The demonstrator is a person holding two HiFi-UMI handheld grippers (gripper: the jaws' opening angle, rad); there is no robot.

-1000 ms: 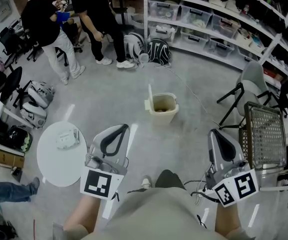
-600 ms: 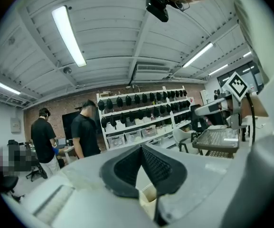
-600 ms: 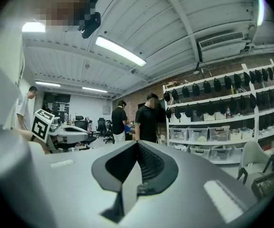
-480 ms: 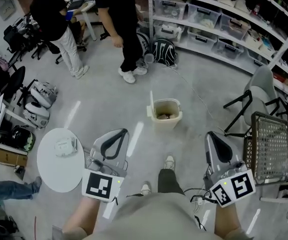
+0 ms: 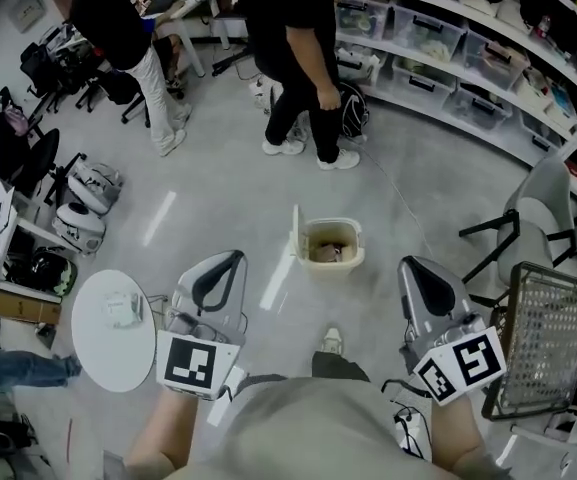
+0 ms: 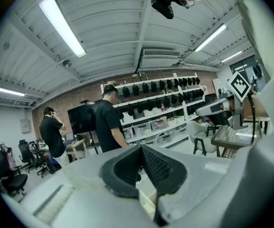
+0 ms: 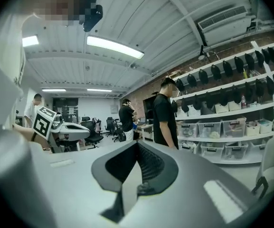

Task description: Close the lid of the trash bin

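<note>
- Seemingly between steps, a person stands on a grey workshop floor with a two-jaw tool in each hand, both held low in front of the body and pointing forward.
- Left gripper (image 5: 230, 258): its own view shows the jaws pressed together at the tips, with nothing pinched between them.
- Right gripper (image 5: 411, 264): jaws likewise pressed together, nothing held.
- Trash bin (image 5: 330, 261): a small cream bin on the floor straight ahead, beyond the person's feet. It sits between the lines of the two tools and touches neither.
- Lid (image 5: 295, 230): it stands upright along the bin's left edge, leaving the bin open. Some rubbish shows inside.
- Both tools are probably carried level and empty because the bin is out of reach, so the job has not begun.
- The lid rises on the left side, nearer the left gripper, so that tool looks better placed to tip it over.
- A round white table (image 5: 98, 343) stands to the left, a mesh-backed chair (image 5: 528, 338) to the right, and two people well beyond the bin.
</note>
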